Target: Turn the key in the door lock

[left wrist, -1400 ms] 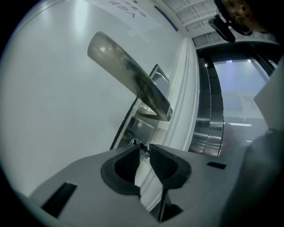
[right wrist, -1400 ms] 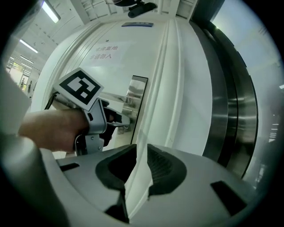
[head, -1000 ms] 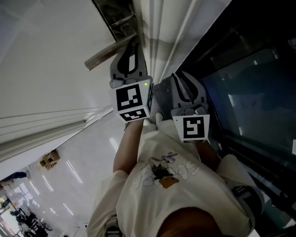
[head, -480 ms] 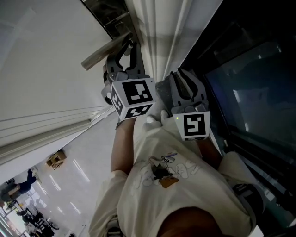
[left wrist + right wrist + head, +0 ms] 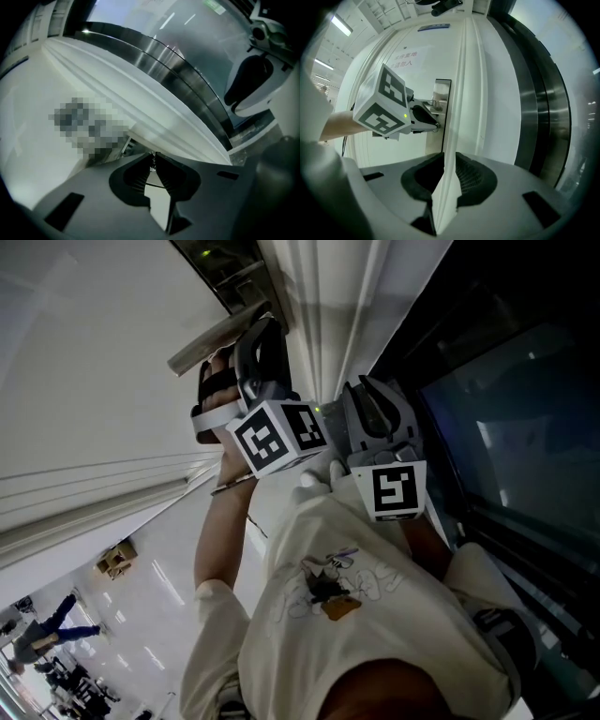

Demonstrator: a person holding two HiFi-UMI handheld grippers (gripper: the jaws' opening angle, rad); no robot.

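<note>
Left claw (image 5: pixel 152 157) is closing on the little key (image 5: pixel 152 163) between its tips, while right claw (image 5: pixel 449 157) pinches the white door edge (image 5: pixel 461 84).

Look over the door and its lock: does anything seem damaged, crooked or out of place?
Nothing stands out: the door shows no damage, and the lock plate sits straight along its edge.

White door (image 5: pixel 403 61), silver lock plate (image 5: pixel 442 91), brushed steel frame (image 5: pixel 534 108) at right; cream shirt (image 5: pixel 375 615) with cartoon print.
</note>
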